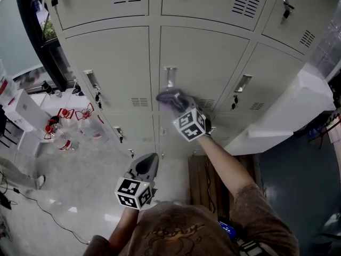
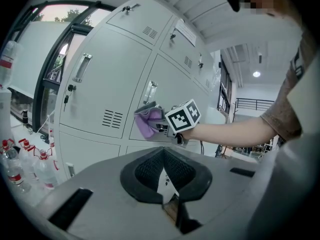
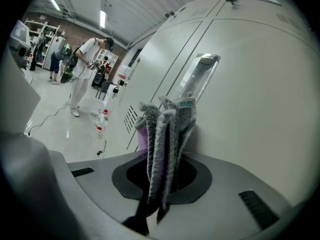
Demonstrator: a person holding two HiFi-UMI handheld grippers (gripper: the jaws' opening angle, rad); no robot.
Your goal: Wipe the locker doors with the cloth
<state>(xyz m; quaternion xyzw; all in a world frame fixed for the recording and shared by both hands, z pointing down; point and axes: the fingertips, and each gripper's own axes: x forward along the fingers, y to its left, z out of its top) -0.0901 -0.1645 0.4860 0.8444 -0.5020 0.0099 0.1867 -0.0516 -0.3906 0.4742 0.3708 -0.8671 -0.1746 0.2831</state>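
Observation:
A grey and purple cloth (image 1: 169, 99) is pressed against the middle locker door (image 1: 205, 63), just below its metal handle (image 1: 170, 77). My right gripper (image 1: 172, 104) is shut on the cloth, arm stretched forward. In the right gripper view the cloth (image 3: 165, 134) stands up out of the closed jaws (image 3: 161, 181) and touches the door under the handle (image 3: 200, 76). My left gripper (image 1: 146, 162) hangs lower and nearer to me, away from the lockers, shut with nothing in it. From the left gripper view (image 2: 167, 184) I see the right gripper (image 2: 159, 125) and the cloth (image 2: 148, 121) on the door.
Several water bottles (image 1: 64, 127) stand on the floor at the left beside the lockers. A white cabinet (image 1: 287, 116) juts out at the right. A wooden pallet (image 1: 205, 183) lies under my right arm. A person (image 3: 82, 69) stands far off down the room.

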